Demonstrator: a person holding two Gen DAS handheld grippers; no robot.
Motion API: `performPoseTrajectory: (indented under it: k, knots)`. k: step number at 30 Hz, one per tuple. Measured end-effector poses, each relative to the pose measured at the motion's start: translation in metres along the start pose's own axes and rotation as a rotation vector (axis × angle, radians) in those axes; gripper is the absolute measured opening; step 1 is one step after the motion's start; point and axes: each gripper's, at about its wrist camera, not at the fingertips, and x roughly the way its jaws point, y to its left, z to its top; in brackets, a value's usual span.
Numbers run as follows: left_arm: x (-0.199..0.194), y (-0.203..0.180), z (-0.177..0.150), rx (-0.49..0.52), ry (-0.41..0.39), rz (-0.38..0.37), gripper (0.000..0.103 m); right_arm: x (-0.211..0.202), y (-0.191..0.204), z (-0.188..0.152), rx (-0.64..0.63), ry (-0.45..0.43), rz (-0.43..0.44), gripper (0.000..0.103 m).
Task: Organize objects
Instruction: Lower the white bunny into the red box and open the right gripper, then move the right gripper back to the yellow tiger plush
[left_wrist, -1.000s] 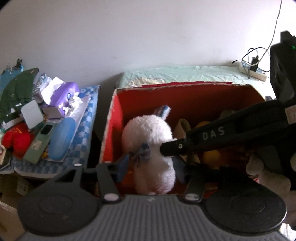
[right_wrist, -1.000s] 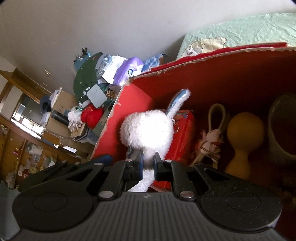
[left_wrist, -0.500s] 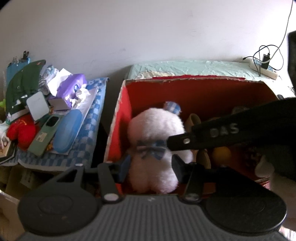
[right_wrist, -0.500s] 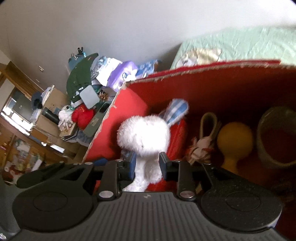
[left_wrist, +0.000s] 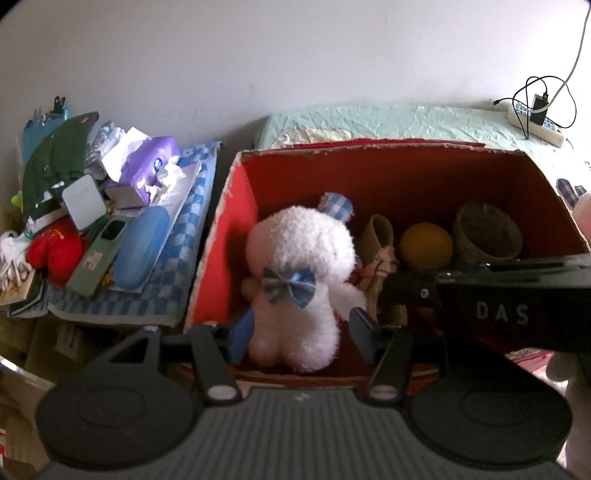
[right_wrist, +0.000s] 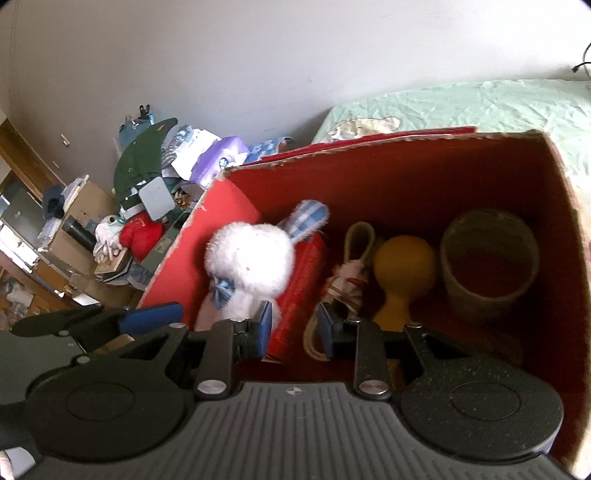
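A white plush bunny (left_wrist: 299, 288) with a blue bow and a checked ear stands in the left end of the red cardboard box (left_wrist: 229, 236). My left gripper (left_wrist: 301, 332) straddles its lower body; the jaws are opening, and a small gap shows at the right pad. My right gripper (right_wrist: 294, 328) is open just right of the bunny (right_wrist: 251, 262), with only a red carton (right_wrist: 303, 280) behind the gap. Its black body marked DAS (left_wrist: 498, 306) crosses the left wrist view from the right.
Further right in the box are a small cloth doll (right_wrist: 351, 280), a yellow round-headed toy (right_wrist: 402, 266) and a woven cup (right_wrist: 487, 258). A cluttered pile on blue checked cloth (left_wrist: 110, 236) lies left of the box. Behind is a green-sheeted bed (left_wrist: 406, 122) with a power strip (left_wrist: 535, 122).
The right gripper let go of the bunny, spread its jaws and drew off to the right. The left jaws widened. The bunny turned its bow into view and settled lower in the box.
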Motion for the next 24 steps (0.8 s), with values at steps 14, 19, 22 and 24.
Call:
performPoseTrajectory:
  k: [14,19,22,24]
  knots:
    - [-0.017,-0.04,0.006,0.007,-0.007,0.011,0.069,-0.04,-0.022,-0.005,0.029,-0.051,0.009,0.03]
    - [-0.027,-0.052,0.009,-0.003,-0.015,0.01,0.071,-0.058,-0.03,-0.006,0.035,-0.066,0.029,0.03]
    - [-0.035,-0.063,0.011,-0.005,-0.024,0.006,0.072,-0.071,-0.036,-0.007,0.038,-0.078,0.041,0.03]
    - [-0.04,-0.071,0.011,-0.003,-0.031,0.002,0.073,-0.078,-0.04,-0.007,0.04,-0.084,0.045,0.03]
